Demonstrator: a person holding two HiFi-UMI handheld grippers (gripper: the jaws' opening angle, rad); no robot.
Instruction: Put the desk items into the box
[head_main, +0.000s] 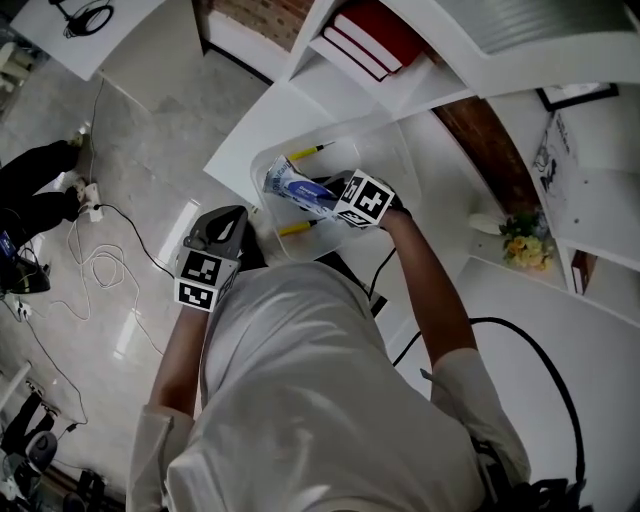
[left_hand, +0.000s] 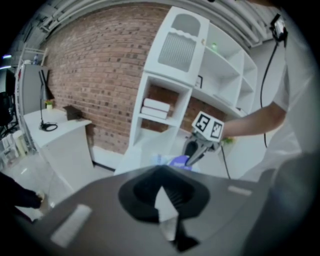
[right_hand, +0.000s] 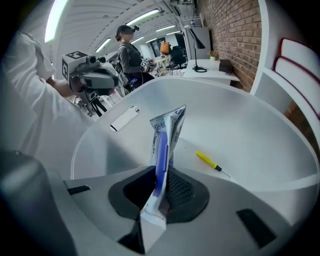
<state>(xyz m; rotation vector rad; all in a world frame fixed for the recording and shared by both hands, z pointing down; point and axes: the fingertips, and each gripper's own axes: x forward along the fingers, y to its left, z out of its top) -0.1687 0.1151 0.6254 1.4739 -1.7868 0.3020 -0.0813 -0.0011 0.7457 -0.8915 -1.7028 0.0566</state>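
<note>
My right gripper (head_main: 325, 200) is shut on a white and blue packet (head_main: 292, 186) and holds it over the clear box (head_main: 262, 165) on the white desk. In the right gripper view the packet (right_hand: 164, 140) stands up between the pads, above the box floor (right_hand: 250, 135), where a yellow screwdriver (right_hand: 210, 162) lies. That screwdriver (head_main: 306, 152) also shows at the box's far side in the head view. My left gripper (head_main: 226, 222) is shut with nothing in it, just left of the box. Its shut jaws (left_hand: 167, 212) point toward the right gripper (left_hand: 196, 150).
A small white stick-shaped item (right_hand: 124, 118) shows at the box's left wall; inside or outside, I cannot tell. White shelves with red books (head_main: 372, 38) stand behind the box. Flowers (head_main: 527, 243) sit on the desk at right. Cables (head_main: 95, 265) trail on the floor. A person (right_hand: 128, 55) stands far off.
</note>
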